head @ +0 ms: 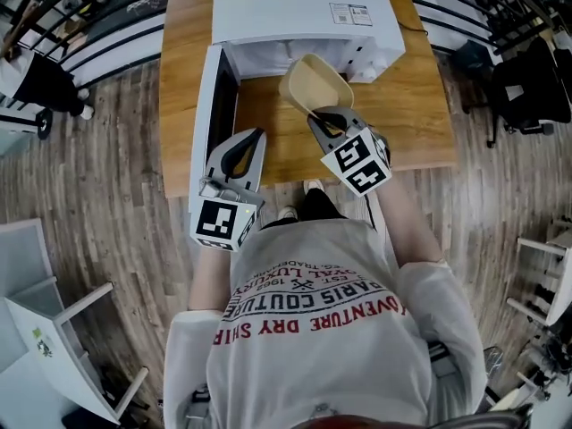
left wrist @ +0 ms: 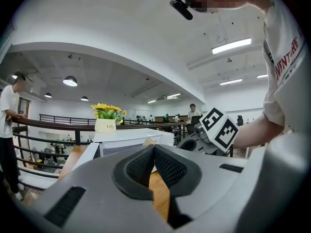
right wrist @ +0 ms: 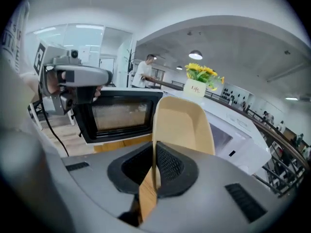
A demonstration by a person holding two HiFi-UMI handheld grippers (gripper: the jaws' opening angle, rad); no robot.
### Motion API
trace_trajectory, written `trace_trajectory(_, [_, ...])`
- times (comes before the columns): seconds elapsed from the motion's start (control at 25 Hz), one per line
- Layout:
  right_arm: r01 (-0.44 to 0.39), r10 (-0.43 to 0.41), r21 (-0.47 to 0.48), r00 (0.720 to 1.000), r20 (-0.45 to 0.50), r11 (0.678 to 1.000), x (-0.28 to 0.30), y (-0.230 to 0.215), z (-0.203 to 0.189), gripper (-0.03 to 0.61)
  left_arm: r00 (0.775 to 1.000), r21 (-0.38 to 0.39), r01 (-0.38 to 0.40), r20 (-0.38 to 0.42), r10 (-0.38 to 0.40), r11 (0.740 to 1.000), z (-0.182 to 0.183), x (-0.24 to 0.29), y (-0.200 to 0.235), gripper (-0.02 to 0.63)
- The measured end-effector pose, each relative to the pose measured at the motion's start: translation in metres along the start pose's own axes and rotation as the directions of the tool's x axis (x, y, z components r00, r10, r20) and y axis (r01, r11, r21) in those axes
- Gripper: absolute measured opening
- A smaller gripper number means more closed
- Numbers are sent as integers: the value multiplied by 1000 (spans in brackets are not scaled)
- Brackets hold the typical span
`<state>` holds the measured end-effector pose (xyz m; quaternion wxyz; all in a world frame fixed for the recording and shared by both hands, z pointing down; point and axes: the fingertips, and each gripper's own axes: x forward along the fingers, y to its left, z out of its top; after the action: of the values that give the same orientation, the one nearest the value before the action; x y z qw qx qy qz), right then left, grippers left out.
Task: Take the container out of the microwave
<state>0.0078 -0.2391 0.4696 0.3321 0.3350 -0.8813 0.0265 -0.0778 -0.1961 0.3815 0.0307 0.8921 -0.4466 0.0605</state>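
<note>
Container [head: 315, 83], seemingly light, stiff and thin-walled, is pinched by its rim in the right tool [right wrist: 154, 154], a sensible hold, while the left tool [left wrist: 154, 152] is closed on nothing.

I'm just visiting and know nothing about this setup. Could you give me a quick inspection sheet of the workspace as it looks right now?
Surface: wooden table carrying the microwave.
Job's things: white microwave, door swung open; beige container outside it, held above the table.
Clutter: pot of yellow flowers on top of the microwave.
Grippers: right gripper shut on the container's rim; left gripper shut, empty, beside the door.
Cables: black cable hangs from the left gripper.
Surroundings: plank floor, railings, white chair, a person standing in the background.
</note>
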Motion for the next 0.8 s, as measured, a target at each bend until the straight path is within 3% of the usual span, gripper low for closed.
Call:
trace_trajectory(0.24, [116,-137,136,978,157,984,-45,6,21,40,999,22,29,22,-30,999,10,-14,-8,17])
trace_trajectory(0.44, [215,-267,212,927,264,953,-81,-9,32,40,999,29,27,26,-28,999,17,-16,-11,16])
trace_trajectory(0.8, [221,-314,248,841,442,943,-124,-17,55,40,999,55,-10,33,9,998,29,-16,-17,15])
